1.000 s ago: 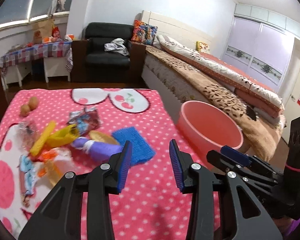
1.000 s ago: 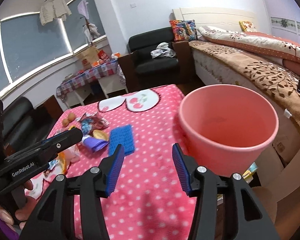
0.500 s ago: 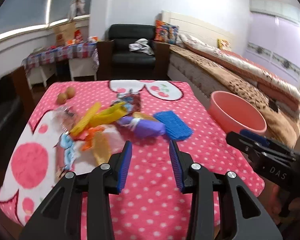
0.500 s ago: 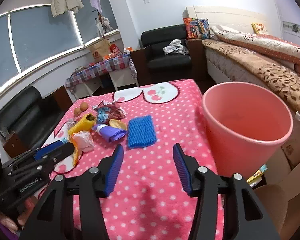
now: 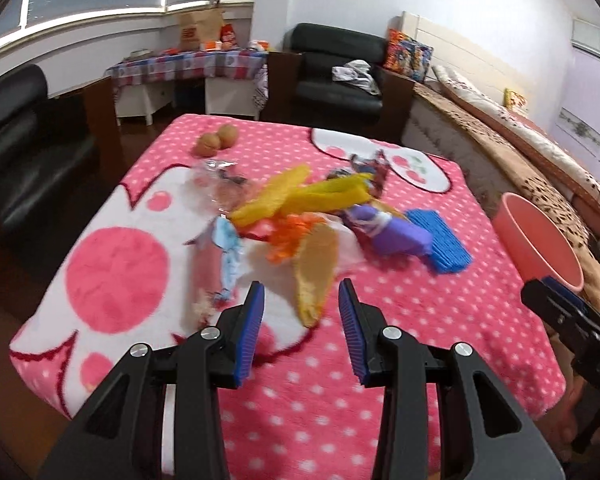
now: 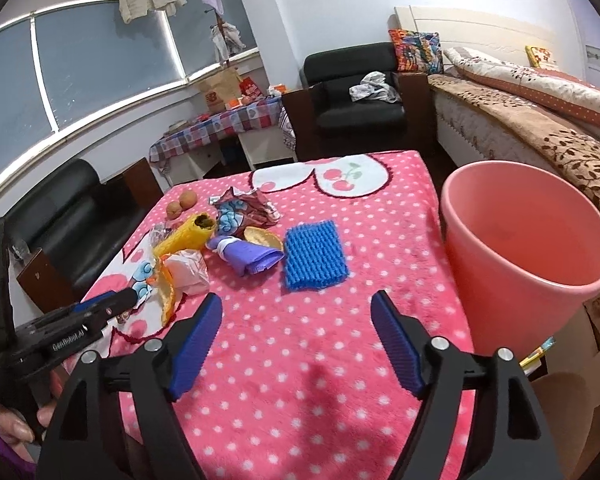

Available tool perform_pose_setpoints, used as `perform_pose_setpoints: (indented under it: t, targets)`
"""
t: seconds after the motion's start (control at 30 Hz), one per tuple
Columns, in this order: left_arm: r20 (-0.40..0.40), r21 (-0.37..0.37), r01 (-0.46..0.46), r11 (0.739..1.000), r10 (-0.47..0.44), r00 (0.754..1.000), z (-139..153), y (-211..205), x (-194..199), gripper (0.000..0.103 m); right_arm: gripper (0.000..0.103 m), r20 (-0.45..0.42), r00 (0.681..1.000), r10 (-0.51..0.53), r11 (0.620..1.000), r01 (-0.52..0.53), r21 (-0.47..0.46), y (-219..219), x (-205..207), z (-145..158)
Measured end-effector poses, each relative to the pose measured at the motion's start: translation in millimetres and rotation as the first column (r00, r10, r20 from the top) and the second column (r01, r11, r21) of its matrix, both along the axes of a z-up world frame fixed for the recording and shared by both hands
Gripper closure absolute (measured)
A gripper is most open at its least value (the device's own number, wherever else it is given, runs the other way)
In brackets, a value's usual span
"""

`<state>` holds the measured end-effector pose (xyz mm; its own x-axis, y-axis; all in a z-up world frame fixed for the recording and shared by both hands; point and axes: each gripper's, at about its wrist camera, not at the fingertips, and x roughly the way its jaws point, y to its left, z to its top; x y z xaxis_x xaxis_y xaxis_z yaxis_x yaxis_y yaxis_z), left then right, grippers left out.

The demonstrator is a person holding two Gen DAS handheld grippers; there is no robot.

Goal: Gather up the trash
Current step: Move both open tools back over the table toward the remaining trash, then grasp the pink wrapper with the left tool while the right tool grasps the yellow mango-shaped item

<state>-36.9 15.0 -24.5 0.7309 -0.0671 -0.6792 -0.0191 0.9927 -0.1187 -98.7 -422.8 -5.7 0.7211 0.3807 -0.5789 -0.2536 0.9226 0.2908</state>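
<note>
Item: litter heap, on the worktop (image 5: 380,344) under a pink polka-dot blanket, left of centre.

Contents: yellow foam sleeves (image 5: 300,196), long and soft; an orange peel curl (image 5: 316,268), nearest the left claw; a purple wrapper (image 6: 248,258), crumpled; a blue mesh pad (image 6: 314,254), flat, lying apart on the bin side; foil snack packets (image 6: 244,210) at the far side; a clear film bag (image 5: 216,184); white tissue (image 6: 188,270). Two small brown fruits (image 5: 216,140) lay well apart at the far edge.

Receptacle: pink bin (image 6: 524,240), empty so far as its inside showed, standing against the right edge of the worktop.

Left claw (image 5: 300,332): jaws moderately parted, empty, hovering just short of the peel curl. Right claw (image 6: 296,344): jaws spread wide, empty, above bare blanket between the mesh pad and the bin.

Handling, as judged: all pieces light and limp. Foil and film likely slippery and apt to crumple; pinch at a bunched fold. Foam and mesh compress readily; grip across the narrow width. Peel is stiffer; take it across its middle. Overlapping pieces may drag neighbours along.
</note>
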Motion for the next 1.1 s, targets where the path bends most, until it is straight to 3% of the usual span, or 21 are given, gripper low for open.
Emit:
perform_pose_setpoints:
  t: [0.13, 0.3, 0.5, 0.8, 0.83, 0.87, 0.97, 1.1]
  targets:
    - [0.009, 0.022, -0.033, 0.999, 0.033, 0.999, 3, 17, 5, 0.064, 0.023, 0.000, 1.000, 0.025, 1.000, -0.025, -0.001, 5, 7, -4]
    - [-0.039, 0.024, -0.062, 0.998, 0.063, 0.997, -2, 35, 19, 0.064, 0.022, 0.015, 0.998, 0.060, 0.998, -0.060, -0.030, 15, 13, -2]
    - [-0.096, 0.014, -0.080, 0.997, 0.081, 0.992, -17, 50, 36, 0.064, 0.022, 0.018, 0.989, 0.148, 0.979, -0.144, -0.145, 46, 21, 7]
    - [-0.139, -0.031, -0.067, 0.997, 0.062, 0.988, -33, 61, 51, 0.065, 0.047, -0.174, 0.935, 0.308, 0.947, -0.318, -0.032, 89, 56, -9]
    - [-0.141, -0.034, -0.067, 0.997, 0.062, 0.988, -35, 63, 51, 0.066, 0.049, -0.187, 0.928, 0.321, 0.943, -0.332, -0.031, 95, 57, -12]
    - [-0.142, -0.041, -0.064, 0.997, 0.057, 0.988, -37, 65, 51, 0.076, 0.051, -0.196, 0.924, 0.330, 0.940, -0.341, -0.029, 100, 58, -14]
    - [-0.136, -0.062, -0.051, 0.997, 0.042, 0.990, -37, 71, 48, 0.084, 0.059, -0.238, 0.903, 0.358, 0.929, -0.370, -0.006, 116, 64, -21]
    - [-0.122, -0.076, -0.045, 0.996, 0.036, 0.992, -35, 77, 45, 0.085, 0.066, -0.276, 0.882, 0.382, 0.920, -0.393, 0.019, 136, 72, -29]
